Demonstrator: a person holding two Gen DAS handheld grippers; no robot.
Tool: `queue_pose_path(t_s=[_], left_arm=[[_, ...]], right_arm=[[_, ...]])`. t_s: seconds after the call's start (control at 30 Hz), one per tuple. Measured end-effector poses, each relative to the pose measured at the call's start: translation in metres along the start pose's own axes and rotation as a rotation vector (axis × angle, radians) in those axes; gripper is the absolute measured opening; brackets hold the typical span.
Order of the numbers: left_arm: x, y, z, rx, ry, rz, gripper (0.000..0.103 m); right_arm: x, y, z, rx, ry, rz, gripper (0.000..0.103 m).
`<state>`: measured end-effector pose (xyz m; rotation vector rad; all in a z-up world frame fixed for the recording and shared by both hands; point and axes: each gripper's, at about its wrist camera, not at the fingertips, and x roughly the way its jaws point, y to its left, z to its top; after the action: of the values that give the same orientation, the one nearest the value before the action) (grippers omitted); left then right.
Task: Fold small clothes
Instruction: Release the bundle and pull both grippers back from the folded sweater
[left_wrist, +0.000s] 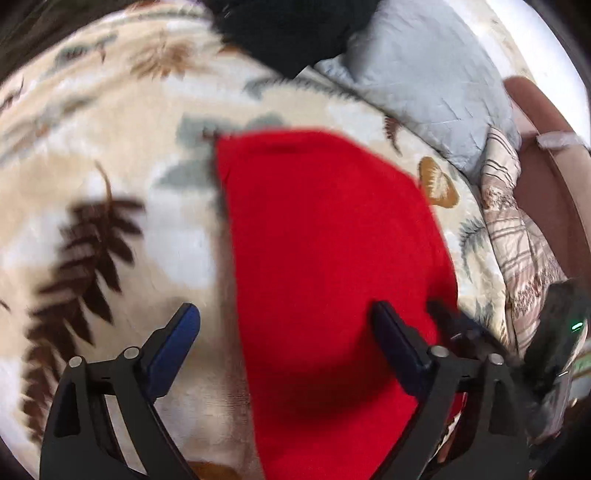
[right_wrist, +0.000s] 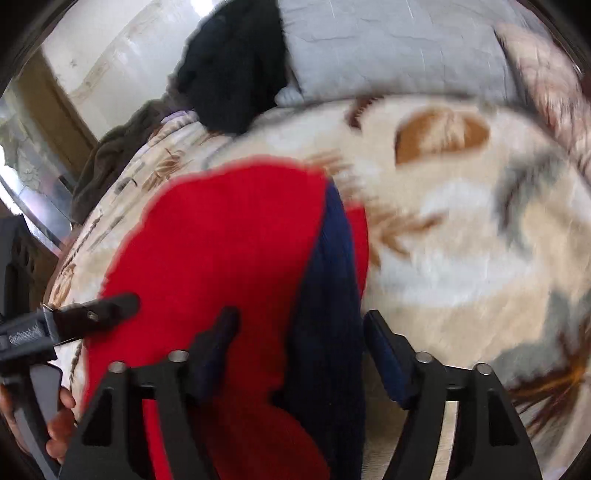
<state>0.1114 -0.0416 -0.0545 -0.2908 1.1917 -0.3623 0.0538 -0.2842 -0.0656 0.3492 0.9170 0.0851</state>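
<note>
A small red garment (left_wrist: 325, 236) lies flat on a leaf-patterned fleece blanket (left_wrist: 122, 155). In the right wrist view the red garment (right_wrist: 229, 243) has a navy blue band (right_wrist: 328, 295) along its right side. My left gripper (left_wrist: 286, 314) is open and empty above the garment's near left part. My right gripper (right_wrist: 301, 321) is open and empty, its jaws straddling the navy band. The left gripper's tip (right_wrist: 99, 312) shows at the garment's left edge in the right wrist view. The right gripper (left_wrist: 458, 328) shows at the garment's right edge in the left wrist view.
A grey pillow (left_wrist: 424, 74) and a black cloth (left_wrist: 288, 29) lie at the bed's far side. A striped folded cover (left_wrist: 517, 236) lies at the right. A dark brown cloth (right_wrist: 110, 155) hangs off the far left edge.
</note>
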Motion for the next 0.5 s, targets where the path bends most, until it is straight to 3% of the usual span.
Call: queue_pose_path(t_s=[0.13,0.3,0.4,0.47,0.5], left_arm=[[-0.002,0.009,0.006,-0.07,0.036,-0.036,0.102],[-0.033,0.002,-0.009,0.002,-0.021,0.0,0.101],[-0.035,0.0,-0.023,0.024,-0.036,0.014,0.101],[-0.019,0.004,-0.032,0.017,-0.006,0.017,0.103],[-0.012,0.006,-0.035,0.009,0.009,0.013,0.103]], right_arm=[[-0.012,-0.016,0.005,0.13,0.006,0.025,0.08],[-0.049,-0.016,-0.001,0.043,-0.068,0.0,0.083],[-0.046,-0.019,-0.014,0.001,-0.033,0.015,0.082],[-0.035,-0.021,-0.025,-0.032,-0.01,-0.021,0.091],[-0.031,-0.025,-0.028,-0.034,-0.003,-0.042,0.101]])
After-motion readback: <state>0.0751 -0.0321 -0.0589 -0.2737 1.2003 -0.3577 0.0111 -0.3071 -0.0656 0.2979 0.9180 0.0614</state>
